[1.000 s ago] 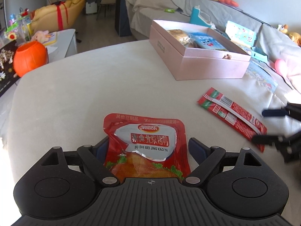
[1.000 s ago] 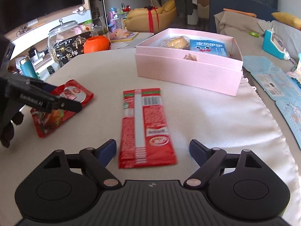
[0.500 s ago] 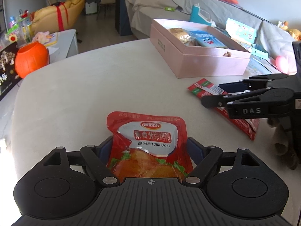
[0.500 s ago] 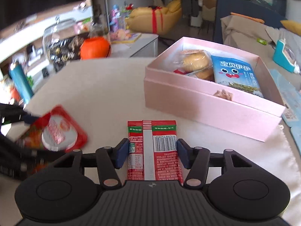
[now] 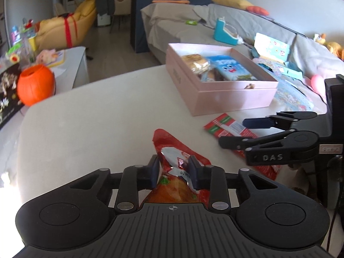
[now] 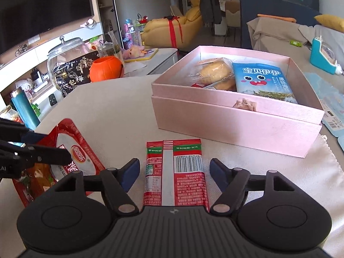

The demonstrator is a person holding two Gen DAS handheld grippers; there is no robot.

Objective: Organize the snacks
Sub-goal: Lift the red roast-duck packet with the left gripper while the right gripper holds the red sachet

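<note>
Here, in the left wrist view, the left gripper (image 5: 174, 173) is closing, its pads pinching the crumpled red pouch (image 5: 172, 150), which sits on the pale worktop (image 5: 96, 118) well in front of the pink box (image 5: 223, 99). The right gripper (image 5: 238, 132) hovers over the red wrapper (image 5: 225, 126), just in front of that box.

In the right wrist view, the right gripper (image 6: 174, 173) is opening, jaws standing clear on either side of the red wrapper (image 6: 175, 172), which lies flat just before the pink box (image 6: 236, 120). Inside the box sit a blue packet (image 6: 262, 81) and wrapped buns (image 6: 212, 71).
</note>
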